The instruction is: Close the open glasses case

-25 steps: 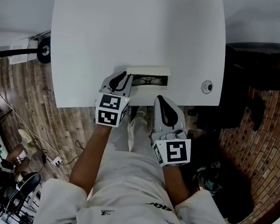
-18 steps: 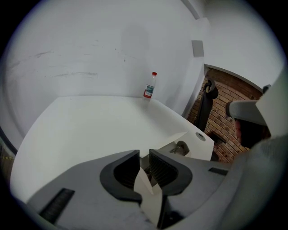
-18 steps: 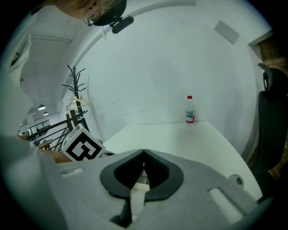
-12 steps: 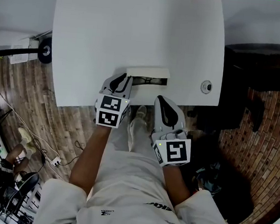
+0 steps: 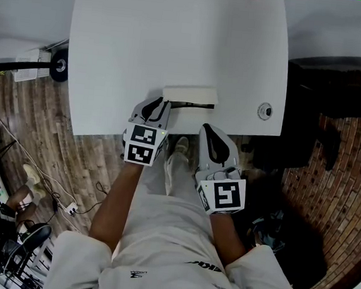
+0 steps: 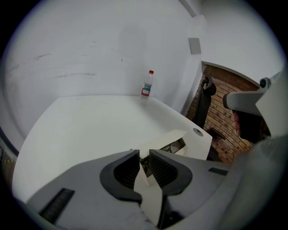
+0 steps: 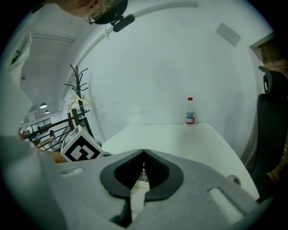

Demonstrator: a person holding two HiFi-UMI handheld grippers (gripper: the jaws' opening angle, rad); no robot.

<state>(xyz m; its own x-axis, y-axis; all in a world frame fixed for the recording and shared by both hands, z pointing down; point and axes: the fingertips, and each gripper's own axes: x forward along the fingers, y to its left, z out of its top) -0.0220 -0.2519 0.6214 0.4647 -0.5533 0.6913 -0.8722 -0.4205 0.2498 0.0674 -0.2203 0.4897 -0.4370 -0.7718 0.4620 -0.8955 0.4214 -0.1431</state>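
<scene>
The left gripper (image 6: 144,155) grasps the cream rectangular glasses case (image 5: 190,94) by its lid edge; lower it squarely until seated. The right gripper (image 5: 209,131) is clenched, empty.

Mostly matt, smooth finishes
Smooth matt white table (image 5: 146,42); glasses case (image 5: 190,94) cream, matt; wood floor (image 5: 36,127) w/ grained planks; brick floor (image 5: 350,163) rough.
</scene>
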